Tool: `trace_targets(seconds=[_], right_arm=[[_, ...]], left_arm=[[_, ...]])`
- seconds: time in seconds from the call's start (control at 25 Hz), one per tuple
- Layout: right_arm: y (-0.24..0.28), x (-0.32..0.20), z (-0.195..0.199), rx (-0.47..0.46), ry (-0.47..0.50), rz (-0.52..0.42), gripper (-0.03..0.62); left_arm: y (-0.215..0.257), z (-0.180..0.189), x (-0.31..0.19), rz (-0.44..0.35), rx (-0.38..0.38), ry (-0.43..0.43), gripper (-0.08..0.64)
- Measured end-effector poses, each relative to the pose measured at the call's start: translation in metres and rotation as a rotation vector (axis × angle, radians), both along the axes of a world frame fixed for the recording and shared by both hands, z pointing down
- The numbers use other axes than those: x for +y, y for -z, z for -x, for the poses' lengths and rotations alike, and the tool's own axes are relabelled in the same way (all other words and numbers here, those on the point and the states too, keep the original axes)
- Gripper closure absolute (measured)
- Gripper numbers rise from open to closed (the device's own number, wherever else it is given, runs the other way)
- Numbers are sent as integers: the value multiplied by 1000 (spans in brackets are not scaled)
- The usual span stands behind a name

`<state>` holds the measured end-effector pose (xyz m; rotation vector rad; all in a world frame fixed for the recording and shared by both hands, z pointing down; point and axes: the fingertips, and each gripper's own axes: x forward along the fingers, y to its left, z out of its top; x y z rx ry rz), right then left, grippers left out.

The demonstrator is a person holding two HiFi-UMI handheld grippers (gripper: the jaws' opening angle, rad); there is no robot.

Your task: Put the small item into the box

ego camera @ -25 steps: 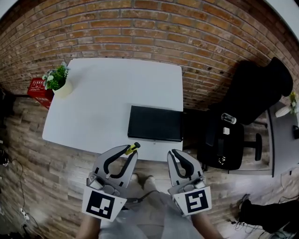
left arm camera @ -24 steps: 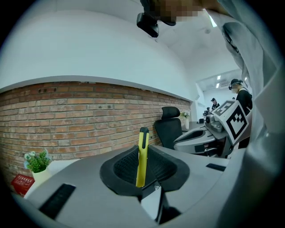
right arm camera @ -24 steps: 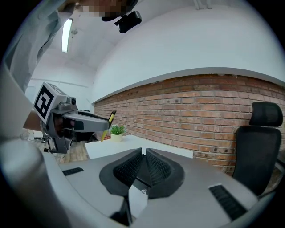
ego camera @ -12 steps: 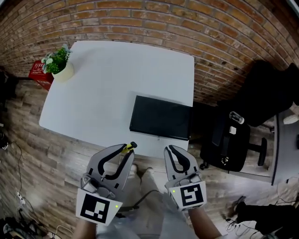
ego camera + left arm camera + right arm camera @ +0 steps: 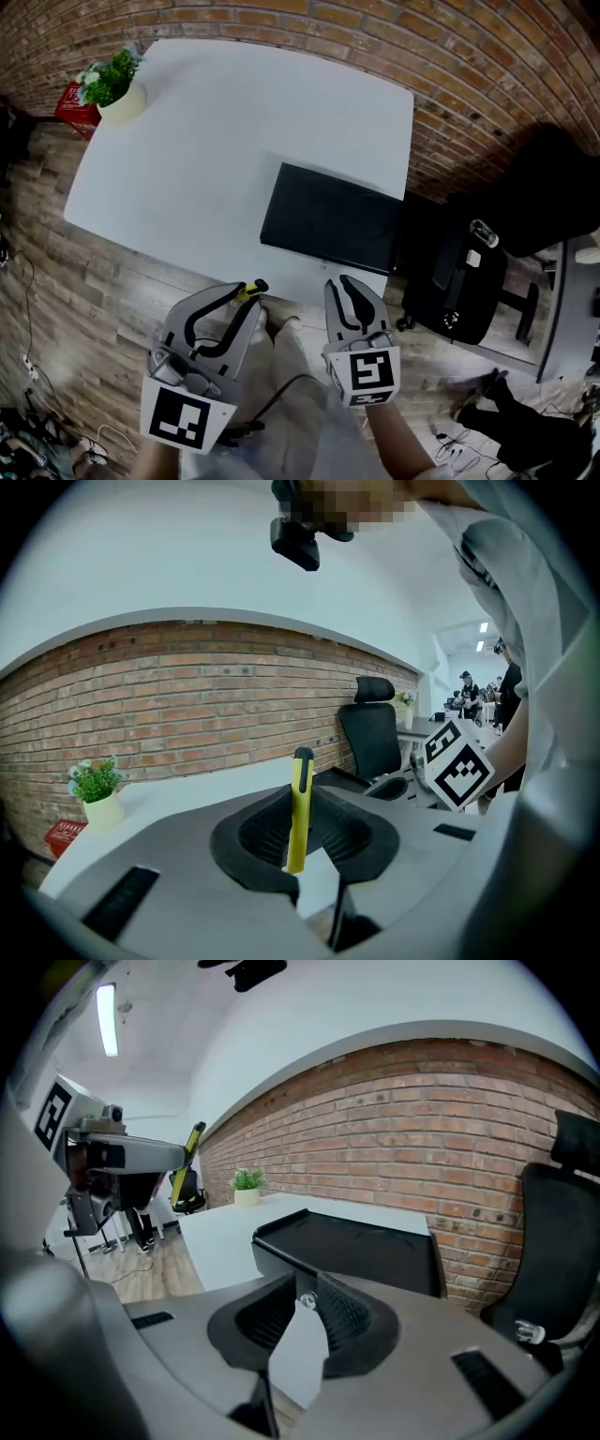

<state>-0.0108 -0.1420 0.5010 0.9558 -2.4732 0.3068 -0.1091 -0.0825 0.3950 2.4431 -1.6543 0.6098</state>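
In the head view, the left gripper pinches a small yellow item off the near edge of the white counter, near and left of the black box, while the right gripper hangs just beside it on the right. In the left gripper view, that gripper clamps the yellow item upright. In the right gripper view, the gripper is pressed together on nothing, with the box on the counter just beyond.

Brick wall, wood floor, wht table, blk office chair.
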Motion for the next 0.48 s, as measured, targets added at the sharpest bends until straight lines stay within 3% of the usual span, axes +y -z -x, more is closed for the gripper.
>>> trace_targets(seconds=[0.48], right_arm=[[-55,-12,14,85,-70,96,482]], left_arm=[[-26,3,4,35,32,41,489]])
